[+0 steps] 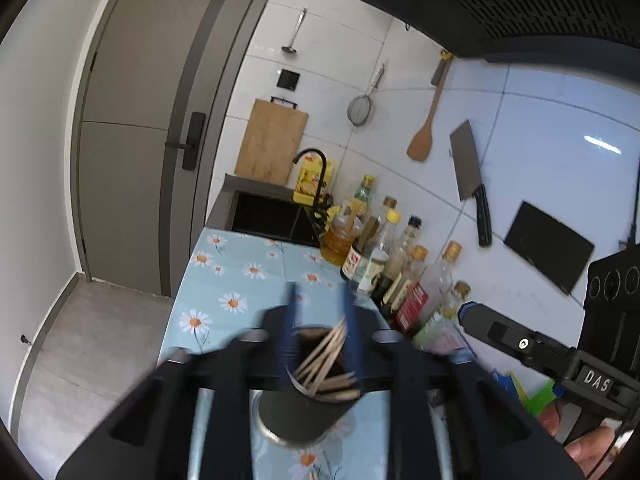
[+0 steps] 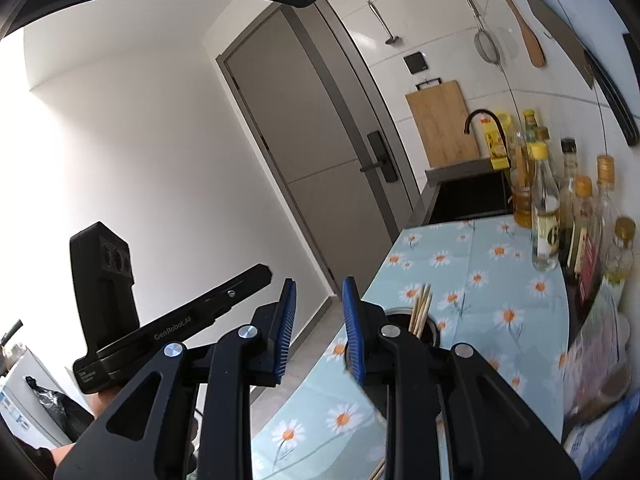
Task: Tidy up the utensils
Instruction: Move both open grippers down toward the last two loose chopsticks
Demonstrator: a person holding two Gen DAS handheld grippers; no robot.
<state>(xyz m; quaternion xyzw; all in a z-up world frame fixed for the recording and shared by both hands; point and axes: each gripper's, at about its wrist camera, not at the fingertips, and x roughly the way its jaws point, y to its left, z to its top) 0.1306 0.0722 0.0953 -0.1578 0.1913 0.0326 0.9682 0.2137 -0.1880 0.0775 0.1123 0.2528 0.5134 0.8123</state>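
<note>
A dark round holder [image 1: 296, 412] with a metal rim stands on the daisy-print cloth [image 1: 224, 280], with several wooden chopsticks [image 1: 324, 356] leaning in it. My left gripper [image 1: 320, 304] hovers just over the holder. Its blue pads are apart and blurred, and nothing is pressed between them. In the right wrist view the holder [image 2: 430, 330] and chopsticks [image 2: 420, 308] sit just behind the right finger. My right gripper [image 2: 320, 320] is open and empty, left of the holder at the counter's edge. Each gripper shows in the other's view: the right gripper [image 1: 466, 314], and the left gripper [image 2: 256, 276].
Oil and sauce bottles [image 1: 384, 256] line the tiled wall, with packets [image 2: 600, 368] nearer. A black sink [image 1: 272, 216] and faucet [image 1: 316, 168] lie beyond the cloth. A cutting board [image 1: 272, 144], strainer [image 1: 360, 110], spatula [image 1: 422, 140] and cleaver [image 1: 468, 168] hang there. The floor drops off left.
</note>
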